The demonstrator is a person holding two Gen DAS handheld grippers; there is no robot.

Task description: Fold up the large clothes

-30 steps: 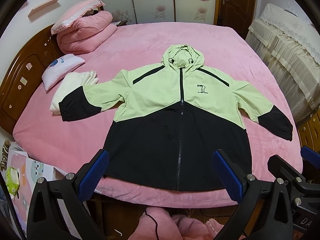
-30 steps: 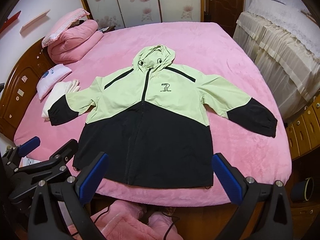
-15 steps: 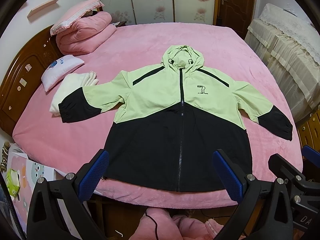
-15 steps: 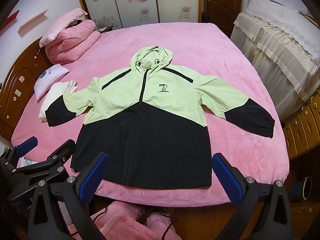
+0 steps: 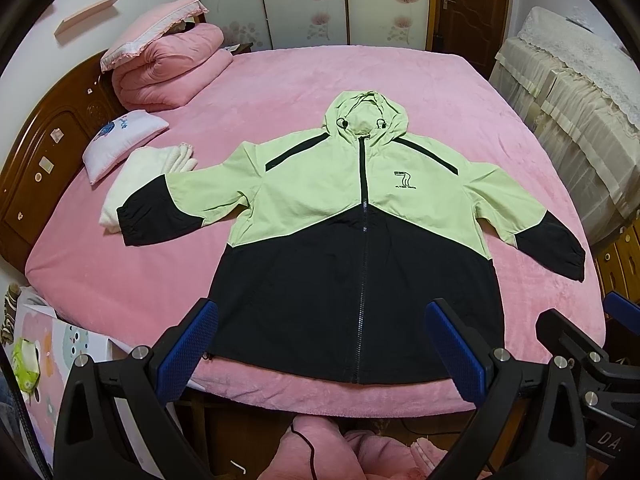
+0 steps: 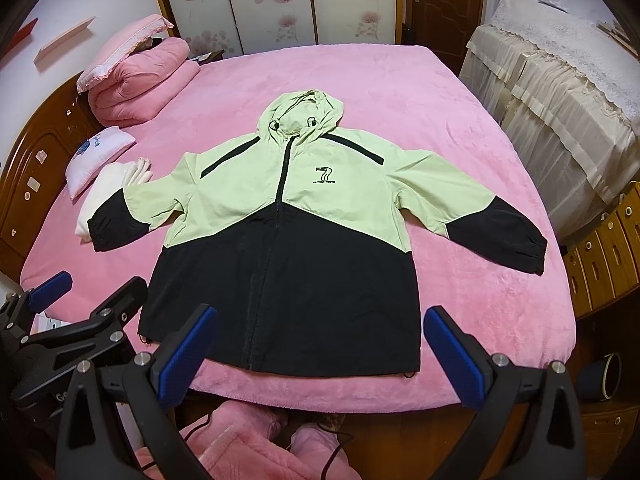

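The jacket [image 5: 352,240] lies flat on the bed [image 5: 460,92], hood at 12 o'clock, while the left gripper [image 5: 322,346] and right gripper [image 6: 320,354] hover wide open, holding nothing.

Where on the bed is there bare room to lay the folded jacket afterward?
Widest bare patch: pink bed beyond the jacket's hood, toward the floral wardrobe doors. A narrower strip lies under the right sleeve, toward the drawers. Crowded: the headboard side, with rolled quilt, small pillow and white cloth.
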